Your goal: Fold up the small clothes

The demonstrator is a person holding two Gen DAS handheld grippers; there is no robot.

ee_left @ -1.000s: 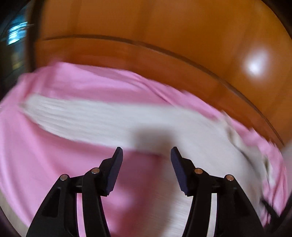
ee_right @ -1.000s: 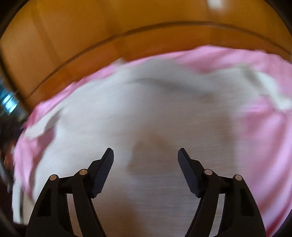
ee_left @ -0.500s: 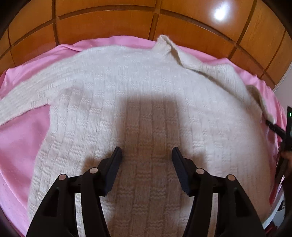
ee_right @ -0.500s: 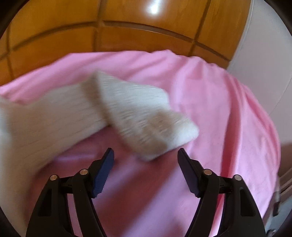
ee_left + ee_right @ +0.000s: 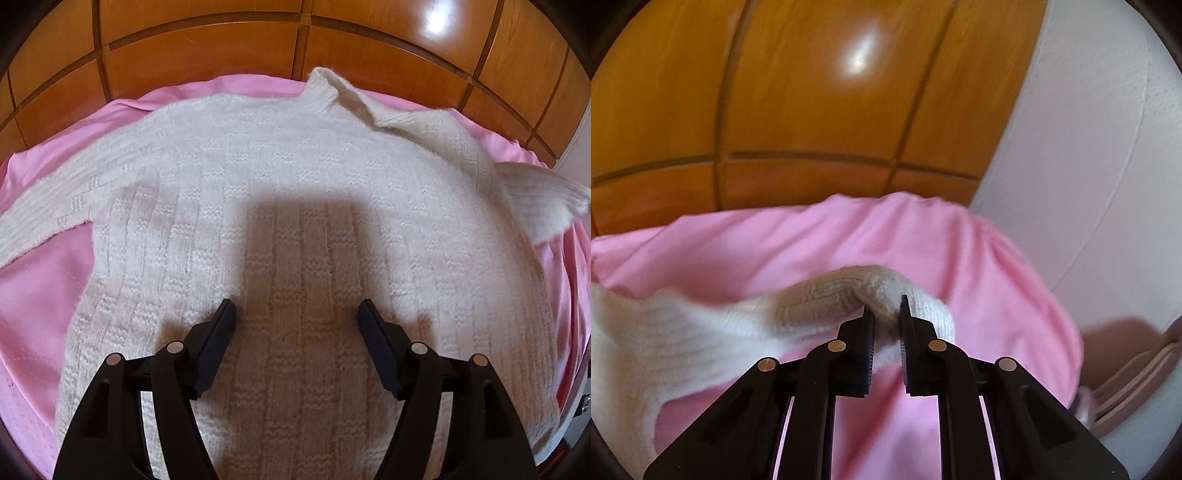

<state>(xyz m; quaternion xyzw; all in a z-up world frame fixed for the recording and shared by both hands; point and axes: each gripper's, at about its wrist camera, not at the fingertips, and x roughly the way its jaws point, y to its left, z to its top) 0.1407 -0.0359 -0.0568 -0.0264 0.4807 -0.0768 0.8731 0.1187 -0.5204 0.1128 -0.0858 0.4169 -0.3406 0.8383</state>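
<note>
1. Cream knit sweater (image 5: pixel 295 206) lies flat on pink sheet (image 5: pixel 33 302), collar toward wooden panel (image 5: pixel 207 48).
2. Left gripper (image 5: pixel 296 314) above sweater body, jaws spread and opening, nothing between them.
3. Right gripper (image 5: pixel 884 308) jaws closing, pinching sleeve cuff (image 5: pixel 886 288), lifted off the sheet.
4. White wall (image 5: pixel 1089 147) at right.
</note>
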